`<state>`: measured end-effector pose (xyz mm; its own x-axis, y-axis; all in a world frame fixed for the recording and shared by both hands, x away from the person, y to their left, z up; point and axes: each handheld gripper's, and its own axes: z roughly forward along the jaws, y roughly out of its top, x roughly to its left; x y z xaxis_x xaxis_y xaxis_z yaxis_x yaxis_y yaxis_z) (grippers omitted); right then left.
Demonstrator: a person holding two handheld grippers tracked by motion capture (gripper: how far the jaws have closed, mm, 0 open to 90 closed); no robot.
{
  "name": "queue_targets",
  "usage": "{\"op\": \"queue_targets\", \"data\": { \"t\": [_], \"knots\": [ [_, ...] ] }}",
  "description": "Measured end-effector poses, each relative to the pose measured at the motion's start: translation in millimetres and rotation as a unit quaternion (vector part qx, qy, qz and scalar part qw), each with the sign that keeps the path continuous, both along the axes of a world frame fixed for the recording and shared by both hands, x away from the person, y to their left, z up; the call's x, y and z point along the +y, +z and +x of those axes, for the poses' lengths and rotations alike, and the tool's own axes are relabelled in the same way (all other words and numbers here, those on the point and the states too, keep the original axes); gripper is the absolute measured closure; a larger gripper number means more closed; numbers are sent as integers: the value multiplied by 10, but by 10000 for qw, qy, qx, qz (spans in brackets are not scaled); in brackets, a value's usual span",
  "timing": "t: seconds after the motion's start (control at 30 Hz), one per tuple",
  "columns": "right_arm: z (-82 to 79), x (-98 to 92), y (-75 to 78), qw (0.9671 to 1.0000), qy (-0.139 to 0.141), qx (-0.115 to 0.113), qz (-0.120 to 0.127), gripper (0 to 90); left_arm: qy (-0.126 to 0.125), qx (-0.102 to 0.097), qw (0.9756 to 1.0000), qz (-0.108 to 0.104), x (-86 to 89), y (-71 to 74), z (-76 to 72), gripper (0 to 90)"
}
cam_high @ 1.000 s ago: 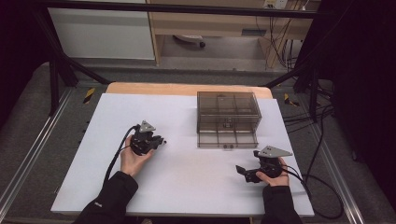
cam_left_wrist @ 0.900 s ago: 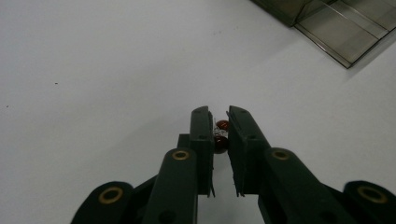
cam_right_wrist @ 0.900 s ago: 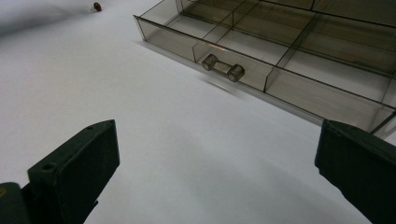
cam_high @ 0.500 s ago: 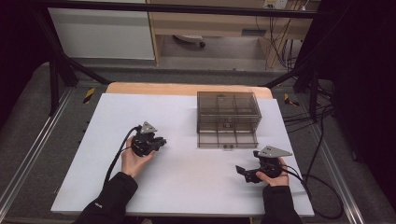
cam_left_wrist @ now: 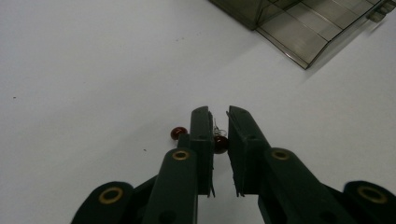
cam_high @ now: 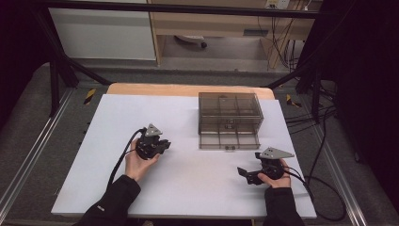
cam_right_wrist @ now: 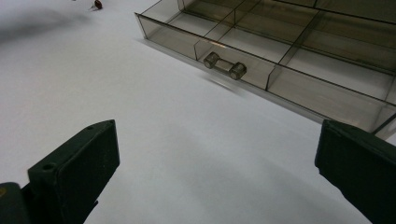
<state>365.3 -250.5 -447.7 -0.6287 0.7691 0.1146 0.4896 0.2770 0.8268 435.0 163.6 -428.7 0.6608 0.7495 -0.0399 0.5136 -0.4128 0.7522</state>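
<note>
Between the nearly closed jaws of the left gripper point(cam_left_wrist: 220, 125) a small red bead with a wire hook point(cam_left_wrist: 219, 142) is seen; whether it is gripped cannot be told. A second red bead point(cam_left_wrist: 178, 133) lies just left. Beyond the widely parted jaws of the right gripper point(cam_right_wrist: 217, 158) the pulled-out drawer point(cam_right_wrist: 280, 70) of the smoked plastic organiser point(cam_high: 229, 111) is seen.

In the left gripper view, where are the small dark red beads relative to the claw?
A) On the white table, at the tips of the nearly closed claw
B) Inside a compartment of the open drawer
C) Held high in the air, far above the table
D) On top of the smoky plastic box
A: the left claw stands nearly closed over the white table, with one dark red bead in its narrow gap and the other beside its tip.
</note>
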Motion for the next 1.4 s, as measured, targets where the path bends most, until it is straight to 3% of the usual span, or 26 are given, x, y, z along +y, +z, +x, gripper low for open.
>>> {"op": "queue_targets", "data": {
  "t": [0.77,1.4],
  "knots": [
    [4,-2,-3,10000,28,-2,-30,6,-220,60,9997,-64,-245,79,-96,796],
    [2,-2,0,10000,23,-1,-2,6,-365,87,9991,-182,-475,122,-71,796]
  ]
}}
